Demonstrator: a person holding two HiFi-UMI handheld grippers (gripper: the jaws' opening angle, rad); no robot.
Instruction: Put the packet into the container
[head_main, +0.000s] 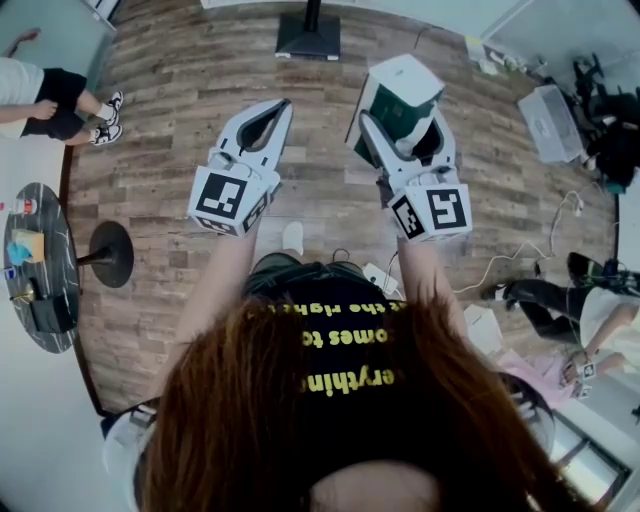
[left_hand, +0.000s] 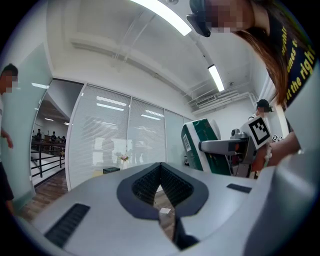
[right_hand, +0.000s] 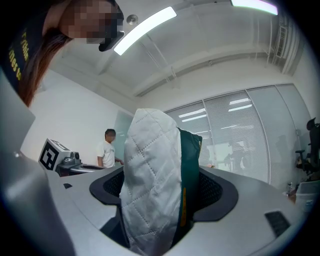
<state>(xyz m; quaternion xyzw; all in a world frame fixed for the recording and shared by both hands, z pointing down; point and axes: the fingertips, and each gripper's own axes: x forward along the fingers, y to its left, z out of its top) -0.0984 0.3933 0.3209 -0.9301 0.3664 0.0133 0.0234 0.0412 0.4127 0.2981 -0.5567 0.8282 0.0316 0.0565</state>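
Observation:
A green and white packet (head_main: 398, 92) is clamped upright in my right gripper (head_main: 408, 128), held in the air above a wooden floor. In the right gripper view its quilted white face and green side (right_hand: 152, 190) fill the gap between the jaws of the right gripper (right_hand: 161, 202). My left gripper (head_main: 281, 106) is raised beside it on the left, shut with nothing in it; its pads meet at the tips of the left gripper (left_hand: 161, 166). The left gripper view shows the packet (left_hand: 199, 146) to the right. No container is in view.
A round dark table (head_main: 52, 300) with small items stands at the left. A black stand base (head_main: 308, 38) sits on the floor at the top. A white box (head_main: 550, 122) and cables lie at the right. People sit at the upper left and lower right.

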